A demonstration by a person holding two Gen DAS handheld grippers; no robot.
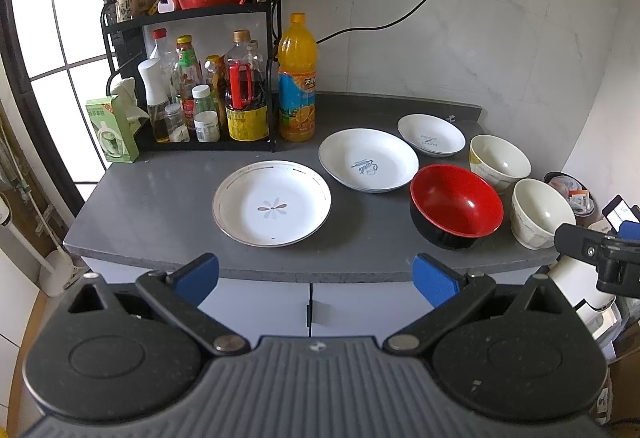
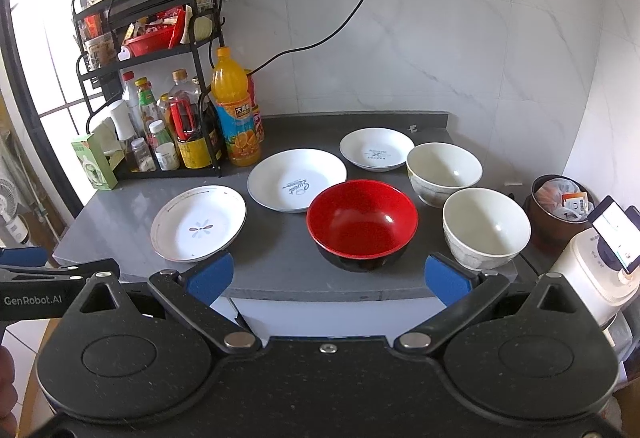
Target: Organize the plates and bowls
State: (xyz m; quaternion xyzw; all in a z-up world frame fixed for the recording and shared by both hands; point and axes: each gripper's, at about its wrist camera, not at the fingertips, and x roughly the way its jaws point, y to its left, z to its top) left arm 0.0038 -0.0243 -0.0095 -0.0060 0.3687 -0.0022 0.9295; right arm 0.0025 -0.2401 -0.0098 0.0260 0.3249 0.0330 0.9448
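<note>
Both grippers, left gripper (image 1: 316,276) and right gripper (image 2: 328,274), hang wide open and empty before the dark grey stone counter (image 2: 280,262). Nearest sit the glossy red-and-black bowl (image 2: 362,224), a white flower-printed plate (image 2: 199,224) and a cream ceramic bowl (image 2: 486,228); behind them a second cream bowl (image 2: 444,172) and two white lettered plates (image 2: 297,180) (image 2: 376,149). All are empty. The ceramic looks rigid, slick and breakable, best pinched at the rim.
</note>
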